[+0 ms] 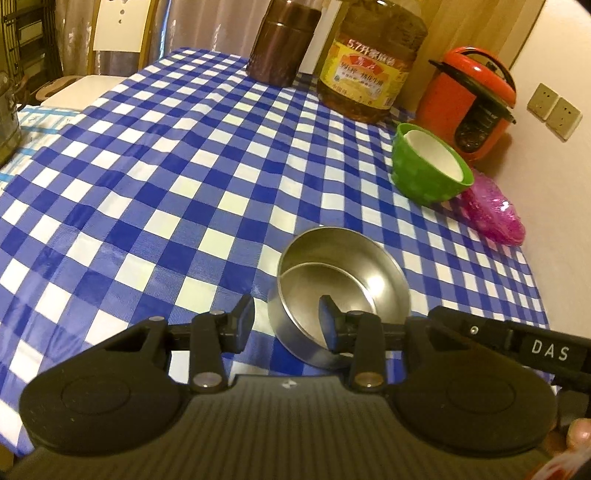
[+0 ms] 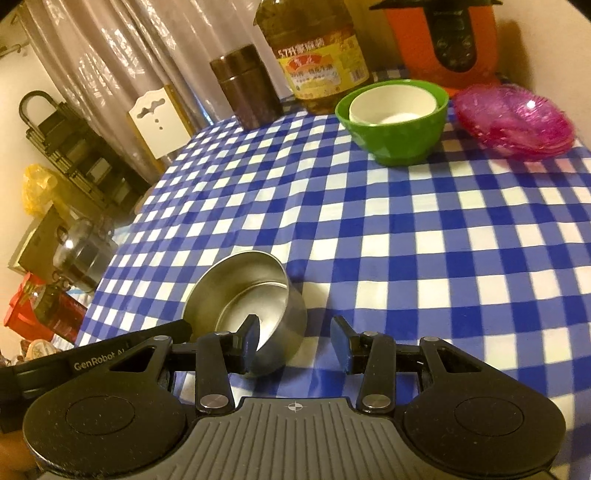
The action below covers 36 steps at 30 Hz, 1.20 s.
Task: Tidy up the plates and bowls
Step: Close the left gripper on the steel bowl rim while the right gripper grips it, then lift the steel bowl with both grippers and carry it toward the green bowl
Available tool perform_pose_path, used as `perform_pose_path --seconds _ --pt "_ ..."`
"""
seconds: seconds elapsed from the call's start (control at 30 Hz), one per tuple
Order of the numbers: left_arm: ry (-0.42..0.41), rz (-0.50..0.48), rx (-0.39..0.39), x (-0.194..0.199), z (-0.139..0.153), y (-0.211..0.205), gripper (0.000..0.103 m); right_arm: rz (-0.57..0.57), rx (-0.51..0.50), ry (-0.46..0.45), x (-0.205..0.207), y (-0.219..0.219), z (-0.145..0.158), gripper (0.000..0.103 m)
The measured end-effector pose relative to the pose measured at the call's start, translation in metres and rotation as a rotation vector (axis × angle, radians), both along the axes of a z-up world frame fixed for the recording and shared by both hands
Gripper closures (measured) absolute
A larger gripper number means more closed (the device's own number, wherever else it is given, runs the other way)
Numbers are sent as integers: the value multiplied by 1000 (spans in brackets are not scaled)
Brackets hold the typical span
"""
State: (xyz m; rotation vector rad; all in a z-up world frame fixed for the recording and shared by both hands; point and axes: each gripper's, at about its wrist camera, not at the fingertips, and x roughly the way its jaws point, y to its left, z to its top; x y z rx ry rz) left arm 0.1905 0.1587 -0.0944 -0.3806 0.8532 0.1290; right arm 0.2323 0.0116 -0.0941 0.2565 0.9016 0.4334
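Note:
Two steel bowls, one nested in the other (image 1: 343,284), sit on the blue checked tablecloth near the front edge; they also show in the right wrist view (image 2: 247,299). My left gripper (image 1: 288,321) is open, its fingers straddling the near left wall of the steel bowls. My right gripper (image 2: 295,343) is open, straddling the near right wall. A green bowl (image 1: 424,173) holding a white bowl (image 1: 436,155) stands at the back right, seen also in the right wrist view (image 2: 395,129). Stacked pink plates (image 2: 513,122) lie beside it.
A large oil jug (image 1: 369,62), a brown canister (image 1: 280,44) and an orange rice cooker (image 1: 472,99) stand along the table's far edge. A chair (image 1: 118,29) and a metal pot (image 2: 81,254) are off the left side.

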Motion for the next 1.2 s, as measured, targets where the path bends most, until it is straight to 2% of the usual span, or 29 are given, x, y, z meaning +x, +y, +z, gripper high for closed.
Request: perform_pose_path --seconds 0.2,0.43,0.5,0.77,1.2 --pt "0 4 -14 11 -12 5 72 6 21 21 16 6 -16 60" --pt "-1 -11 -12 19 -20 3 85 -1 42 32 23 6 -27 62" --pt "-4 -11 -13 20 -20 2 89 4 48 31 24 8 -28 77" --pt "-4 -20 -9 23 -20 -2 92 17 56 8 22 13 -25 92" --pt "-14 -65 -13 14 -9 -20 94 -18 47 12 11 -7 -16 93"
